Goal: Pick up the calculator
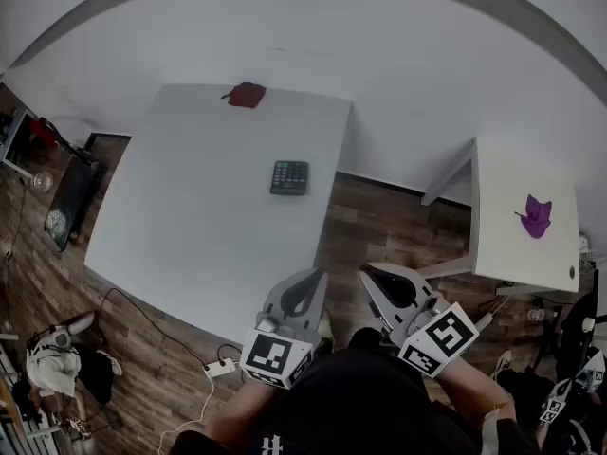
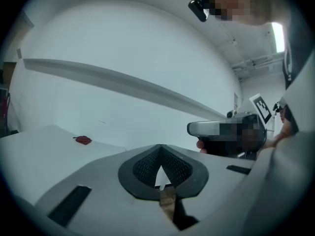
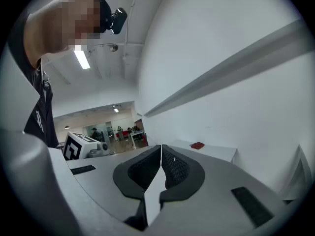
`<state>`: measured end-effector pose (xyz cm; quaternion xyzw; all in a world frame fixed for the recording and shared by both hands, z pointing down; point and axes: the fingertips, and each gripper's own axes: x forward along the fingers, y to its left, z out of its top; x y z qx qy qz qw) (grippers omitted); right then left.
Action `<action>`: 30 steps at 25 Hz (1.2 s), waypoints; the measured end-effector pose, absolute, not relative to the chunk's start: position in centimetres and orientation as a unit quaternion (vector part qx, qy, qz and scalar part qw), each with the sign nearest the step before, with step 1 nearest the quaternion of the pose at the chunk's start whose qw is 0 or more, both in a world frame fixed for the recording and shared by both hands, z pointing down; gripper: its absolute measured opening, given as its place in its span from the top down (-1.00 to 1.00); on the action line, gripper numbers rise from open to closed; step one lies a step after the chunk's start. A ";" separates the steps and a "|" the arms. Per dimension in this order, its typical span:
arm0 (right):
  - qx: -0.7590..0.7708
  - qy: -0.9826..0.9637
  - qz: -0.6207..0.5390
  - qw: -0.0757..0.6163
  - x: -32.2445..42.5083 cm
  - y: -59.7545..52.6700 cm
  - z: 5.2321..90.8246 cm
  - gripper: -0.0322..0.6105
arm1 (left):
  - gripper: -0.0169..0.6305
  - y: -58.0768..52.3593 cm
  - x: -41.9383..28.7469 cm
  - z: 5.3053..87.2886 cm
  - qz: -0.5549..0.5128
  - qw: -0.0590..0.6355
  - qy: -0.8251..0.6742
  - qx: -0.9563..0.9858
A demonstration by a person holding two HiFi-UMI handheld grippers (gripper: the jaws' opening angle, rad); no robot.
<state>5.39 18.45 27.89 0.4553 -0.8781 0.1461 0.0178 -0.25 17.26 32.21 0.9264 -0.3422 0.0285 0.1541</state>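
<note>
The calculator (image 1: 289, 177) lies on the white worktop (image 1: 190, 226), well apart from both grippers (left gripper (image 1: 302, 295), right gripper (image 1: 379, 290)), jaws together, empty.

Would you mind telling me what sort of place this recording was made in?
Probably an office or lab workroom: a plain white table holding a calculator, a power strip on the wood-look floor, and a ceiling strip light in the right gripper view.
</note>
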 end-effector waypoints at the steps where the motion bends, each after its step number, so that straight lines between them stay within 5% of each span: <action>1: 0.453 -0.878 0.149 0.022 5.2 17.4 28.4 0.85 | 0.93 16.2 -0.6 32.6 0.033 0.153 -0.346 0.925; 6: 0.420 -0.882 0.212 0.033 4.0 12.6 31.7 0.85 | 0.93 11.2 -2.3 35.8 0.057 0.175 -0.356 0.916; 17: 0.308 -0.766 0.564 -0.017 5.1 -2.5 46.7 0.61 | 0.92 -3.2 -6.8 48.7 0.144 0.316 -0.413 0.842; 30: 0.267 -0.628 0.731 0.005 5.8 -8.5 61.4 0.55 | 0.69 -11.2 -9.3 62.3 0.198 0.503 -0.406 0.736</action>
